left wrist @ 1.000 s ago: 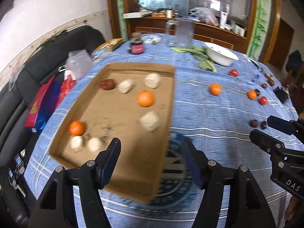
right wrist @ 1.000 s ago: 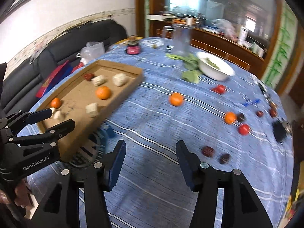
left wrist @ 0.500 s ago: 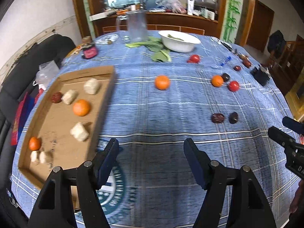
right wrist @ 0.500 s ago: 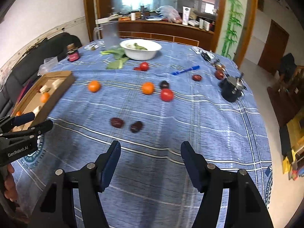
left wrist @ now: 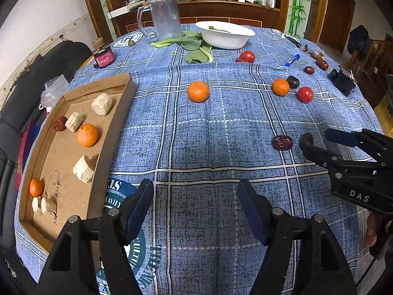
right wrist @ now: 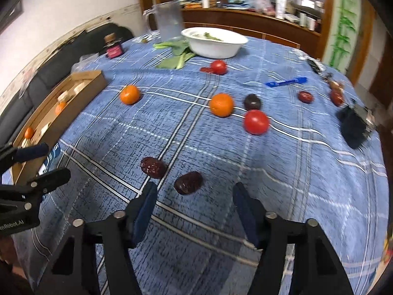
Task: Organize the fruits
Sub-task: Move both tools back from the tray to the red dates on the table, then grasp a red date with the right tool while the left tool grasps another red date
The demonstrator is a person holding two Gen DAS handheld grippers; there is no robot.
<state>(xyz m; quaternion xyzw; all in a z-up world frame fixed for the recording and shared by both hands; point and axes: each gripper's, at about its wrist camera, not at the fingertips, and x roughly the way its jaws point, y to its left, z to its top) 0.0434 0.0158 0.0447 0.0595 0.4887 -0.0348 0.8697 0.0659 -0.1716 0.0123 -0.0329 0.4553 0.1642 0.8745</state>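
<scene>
Right now we were in the reach phase: our right hand-held gripper (right wrist: 192, 204) hung just short of the nearer dried date (right wrist: 188, 182), jaws apart and holding nothing, having just been closing a little with the date still ahead of the tips. Our left hand-held gripper (left wrist: 195, 205) sat about half open over bare cloth, also holding nothing.

We judged the next move to be a short push forward and down so the pads straddle that date, then a squeeze. The second date (right wrist: 153, 167) lay just beside it on the left, so the left pad needed to slip between the two without nudging it.

Room was decent. The worktop (right wrist: 307, 172) was bare to the right of the dates. Left of us, the cardboard tray (left wrist: 111, 127) lay well apart with its raised wall facing us; it already held mandarins and pale chunks, with free floor in the middle.

Farther out: a mandarin (right wrist: 221, 104), dark plum (right wrist: 252, 102) and tomato (right wrist: 256, 122) clustered together, another mandarin (right wrist: 130, 94) alone, then the white bowl (right wrist: 214, 43) and jug (right wrist: 169, 22) at the far edge.
</scene>
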